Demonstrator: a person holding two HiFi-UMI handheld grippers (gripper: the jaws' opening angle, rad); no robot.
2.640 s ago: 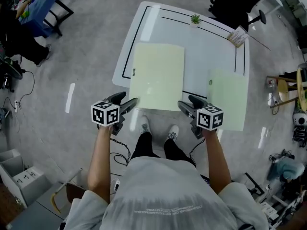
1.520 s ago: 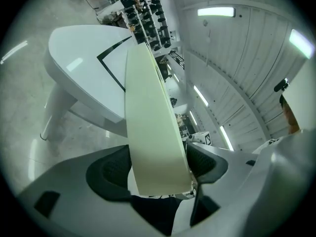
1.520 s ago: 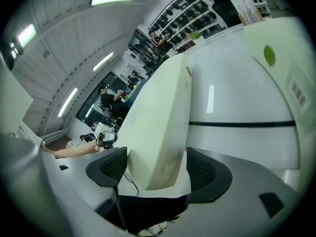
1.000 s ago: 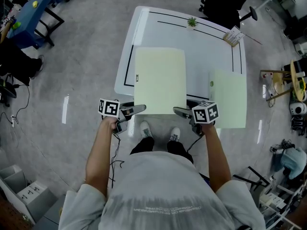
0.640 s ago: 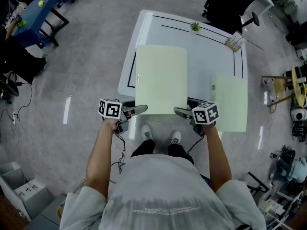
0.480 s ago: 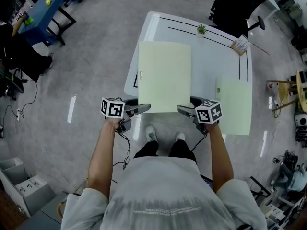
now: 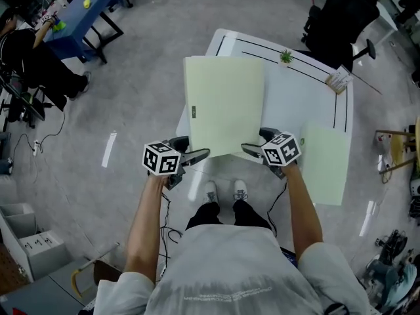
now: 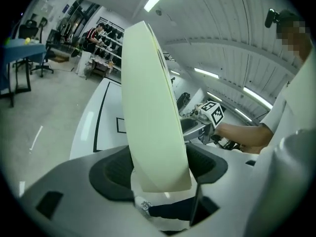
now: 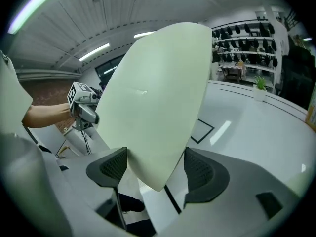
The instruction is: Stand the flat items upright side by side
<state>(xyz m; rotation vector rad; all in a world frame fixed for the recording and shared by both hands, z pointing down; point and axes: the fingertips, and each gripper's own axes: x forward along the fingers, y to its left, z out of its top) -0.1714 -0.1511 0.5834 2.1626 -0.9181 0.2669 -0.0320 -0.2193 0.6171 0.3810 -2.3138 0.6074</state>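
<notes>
Board: a big, pale yellow-green board (image 7: 224,104) hung clear of the desk (image 7: 302,90), over its near edge and left part. It was tilted up, with its lower edge towards the person.
Left gripper: the left gripper (image 7: 193,151) had the board's lower left corner between its jaws. They stood wide, with the board filling the gap and touching both pads.
Right gripper: the right gripper (image 7: 257,143) held the lower right corner the same way, jaws wide and pads against the board.
Second board: a smaller board (image 7: 325,163) of the same colour lay flat at the desk's right edge, partly hanging over it.
Weight: probably light, since two corner holds carried it.
Stiffness: it looked stiff, with no sag or bend in any view.
Surface: smooth and plain, so likely to slip in the pads.
Where to hold: the two lower corners suited it, keeping the long bottom edge free to set down on the desk.
Risk: tall and thin, it would likely tip once released unless it leaned on something or was steadied.
</notes>
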